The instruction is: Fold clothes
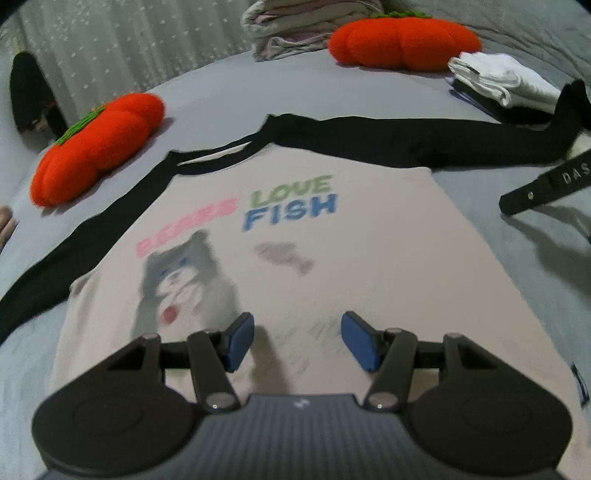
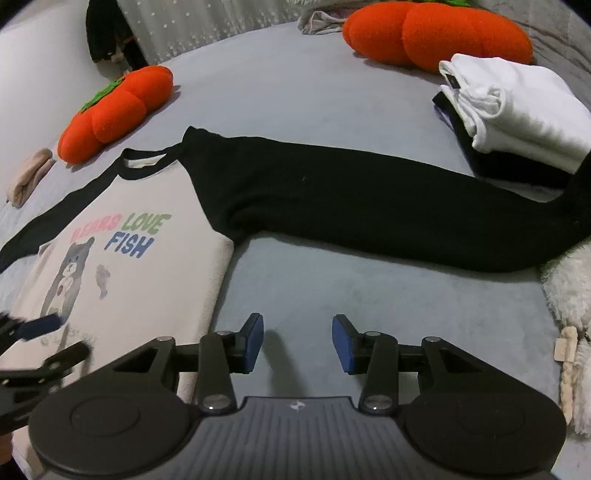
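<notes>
A cream raglan shirt (image 1: pixel 332 258) with black sleeves and a "BEARS LOVE FISH" bear print lies flat, front up, on the grey bed. It also shows in the right wrist view (image 2: pixel 155 266). Its right black sleeve (image 2: pixel 369 214) stretches out sideways. My left gripper (image 1: pixel 297 341) is open and empty, low over the shirt's lower body. My right gripper (image 2: pixel 297 343) is open and empty over bare sheet beside the shirt's right edge. A part of the right gripper (image 1: pixel 546 184) shows at the right edge of the left wrist view.
Two orange pumpkin cushions (image 1: pixel 99 144) (image 1: pixel 402 40) lie on the grey bed sheet (image 2: pixel 295 92). A stack of folded white and dark clothes (image 2: pixel 517 110) sits at the right. More folded laundry (image 1: pixel 295 29) lies at the back. White fluffy fabric (image 2: pixel 569 288) is at the right edge.
</notes>
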